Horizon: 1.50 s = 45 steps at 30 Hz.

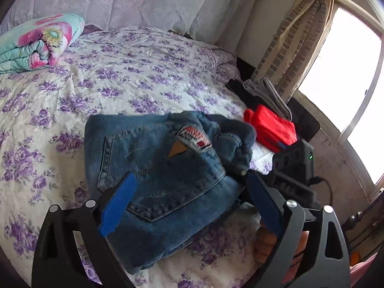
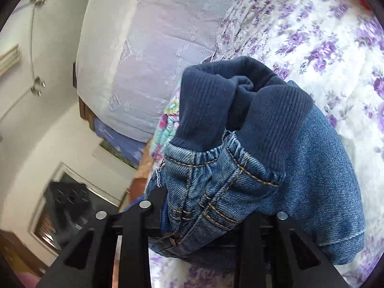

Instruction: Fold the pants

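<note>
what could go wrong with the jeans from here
1. The right gripper holds only the bunched cuffs of the jeans, so the layers may slip out unevenly and spoil the fold.
2. The left gripper is open astride the folded jeans; closing or dragging could wrinkle the bedsheet too.
3. The red garment lies close by and might get swept along.

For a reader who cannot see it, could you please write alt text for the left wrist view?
Folded blue jeans lie on a bed with a purple-flowered sheet, between the wide-open blue-padded fingers of the left gripper. A red garment sits to the right of the jeans, a rolled floral quilt lies at far left, and a bright window fills the right edge.
</note>
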Each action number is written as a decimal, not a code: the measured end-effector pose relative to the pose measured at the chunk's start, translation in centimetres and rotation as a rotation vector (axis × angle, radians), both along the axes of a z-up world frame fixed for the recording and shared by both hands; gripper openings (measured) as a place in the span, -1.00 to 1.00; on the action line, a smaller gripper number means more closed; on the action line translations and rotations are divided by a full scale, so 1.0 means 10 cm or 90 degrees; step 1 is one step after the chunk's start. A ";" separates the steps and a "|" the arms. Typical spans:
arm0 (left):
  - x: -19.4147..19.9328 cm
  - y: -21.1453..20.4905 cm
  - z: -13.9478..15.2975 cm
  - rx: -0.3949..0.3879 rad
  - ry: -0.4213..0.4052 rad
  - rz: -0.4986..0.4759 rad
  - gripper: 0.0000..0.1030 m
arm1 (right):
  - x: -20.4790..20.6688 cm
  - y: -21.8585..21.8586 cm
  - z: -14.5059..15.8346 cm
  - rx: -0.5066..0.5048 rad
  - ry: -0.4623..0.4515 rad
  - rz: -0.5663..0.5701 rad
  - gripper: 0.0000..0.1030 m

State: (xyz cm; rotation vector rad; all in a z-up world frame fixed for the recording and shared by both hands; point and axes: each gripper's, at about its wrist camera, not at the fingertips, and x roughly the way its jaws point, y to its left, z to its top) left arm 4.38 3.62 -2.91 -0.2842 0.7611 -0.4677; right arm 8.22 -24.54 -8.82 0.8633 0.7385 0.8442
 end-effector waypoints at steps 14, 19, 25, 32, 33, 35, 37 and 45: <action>-0.01 -0.18 -0.26 0.010 -0.034 -0.023 0.90 | 0.06 -0.06 -0.08 0.140 0.153 0.041 0.69; -0.02 -0.10 -0.14 -0.018 -0.066 0.019 0.90 | 0.13 0.10 0.15 0.103 0.184 0.047 0.74; -0.04 0.02 0.00 -0.093 -0.081 0.015 0.90 | 0.14 0.05 -0.03 0.197 0.371 0.049 0.73; -0.48 -0.50 -0.03 0.112 -0.168 -0.107 0.90 | 0.26 0.33 0.51 0.035 0.328 0.068 0.74; -0.46 -0.58 -0.11 0.158 -0.176 -0.088 0.90 | 0.27 0.36 0.52 0.023 0.333 0.069 0.74; -0.34 -0.63 -0.22 0.205 -0.171 -0.042 0.90 | 0.25 0.41 0.49 0.003 0.353 0.070 0.73; -0.19 -0.54 -0.25 0.164 -0.136 -0.021 0.90 | 0.19 0.37 0.39 0.005 0.386 0.074 0.73; -0.09 -0.43 -0.26 0.132 -0.122 -0.013 0.90 | -0.07 0.19 0.41 0.044 0.376 0.037 0.73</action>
